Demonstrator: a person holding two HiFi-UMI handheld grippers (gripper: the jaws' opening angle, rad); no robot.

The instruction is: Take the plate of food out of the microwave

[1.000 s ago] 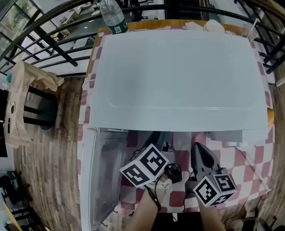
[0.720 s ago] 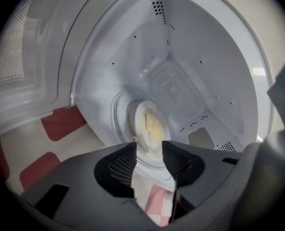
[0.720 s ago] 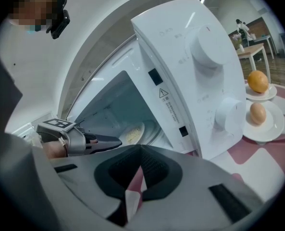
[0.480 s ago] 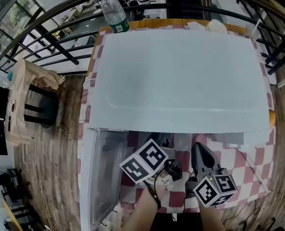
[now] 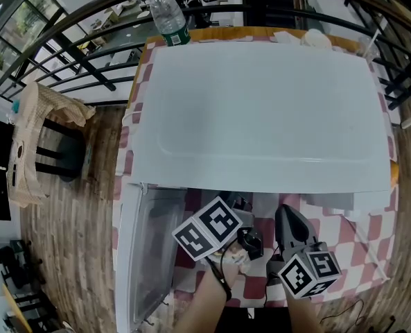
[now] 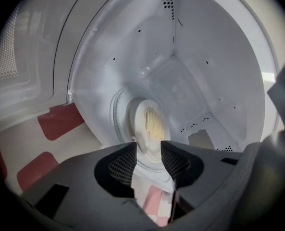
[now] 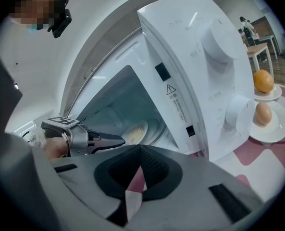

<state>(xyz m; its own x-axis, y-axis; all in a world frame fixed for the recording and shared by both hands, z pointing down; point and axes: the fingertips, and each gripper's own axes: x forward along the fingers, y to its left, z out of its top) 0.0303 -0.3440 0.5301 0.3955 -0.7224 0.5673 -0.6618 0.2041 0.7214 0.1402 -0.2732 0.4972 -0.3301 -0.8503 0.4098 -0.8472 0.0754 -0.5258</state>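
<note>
- The microwave (image 5: 260, 109) fills the middle of the head view. Its door (image 5: 150, 255) is swung open at the lower left, which leaves the cavity free to reach into.
- The plate of food (image 6: 149, 126) is inside on the turntable, at the centre of the left gripper view, with a pale yellow heap on it. It is not yet out.
- The left gripper (image 6: 148, 160) points into the cavity, straight at the plate. Its jaws are spread and have just been closing a little, with the plate's near rim lined up in the gap. The pads do not press on it. Through the wide lens it is hard to say whether the tips already flank the rim or stop just short.
- The right gripper (image 7: 141, 150) has its jaws pressed together with nothing in them. It is held back outside the opening, at the lower right of the head view, probably to stay out of the left one's way.
- The step in hand looks like the pinch on the rim.
- At the right edge of the right gripper view, an egg (image 7: 263, 113) and an orange fruit (image 7: 263, 81) sit on small dishes beside the microwave, on the checked cloth (image 5: 371, 227). That side is therefore partly taken for setting the plate down.
</note>
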